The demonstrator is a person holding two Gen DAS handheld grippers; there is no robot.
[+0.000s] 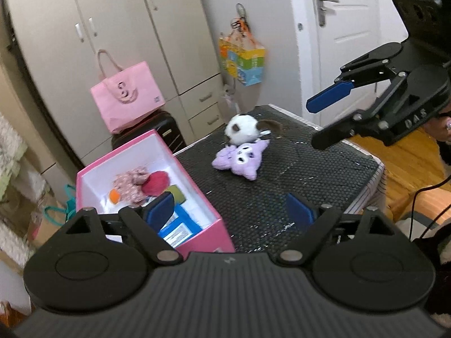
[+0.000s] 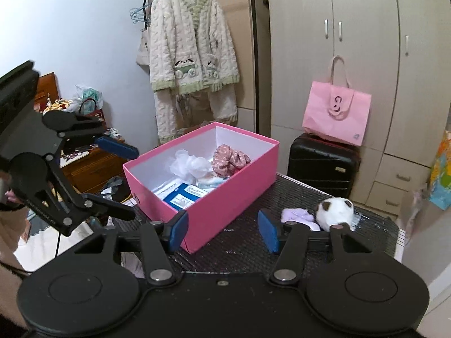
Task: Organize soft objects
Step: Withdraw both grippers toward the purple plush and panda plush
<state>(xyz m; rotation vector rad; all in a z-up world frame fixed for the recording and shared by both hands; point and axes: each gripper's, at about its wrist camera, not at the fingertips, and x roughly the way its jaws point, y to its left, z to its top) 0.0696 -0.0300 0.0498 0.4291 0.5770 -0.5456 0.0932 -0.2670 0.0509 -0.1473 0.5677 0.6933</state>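
Left gripper [image 1: 229, 211]: black two-finger tool with blue pads, aimed downward across the table; jaws spread wide with nothing between them. Its left pad overlaps the near right corner of the box, its right pad hangs over bare mat.
Left gripper, other view [image 2: 125, 180]: at 9 o'clock in the right wrist view, tilted down toward the box's left wall, fingers parted and empty.
Right gripper [image 2: 222, 229]: same black build, pointing down at the near corner of the box; jaws apart, gripping nothing.
Right gripper, other view [image 1: 324, 122]: enters at 2 o'clock in the left wrist view, fingers slanting down-left over the table's far right side, apart from the toys.
Pink cardboard box [image 2: 225, 197]: open, white inside, on the table's left part.
Box contents: floral pink fabric scrunchie [image 2: 229, 159], white mesh puff [image 2: 187, 166], blue-and-white packets [image 2: 180, 194]; the left wrist view adds a magenta fuzzy ball [image 1: 156, 181].
Purple plush toy [image 1: 242, 157]: lies on the mat at 12 o'clock from the left gripper, outside the box.
White round plush with brown patches [image 1: 242, 129]: touching the purple one, just beyond it.
Black mesh-covered table [image 1: 296, 174]: bears box and toys.
Background: pink paper tote bag [image 2: 336, 112] on a black suitcase [image 2: 324, 166].
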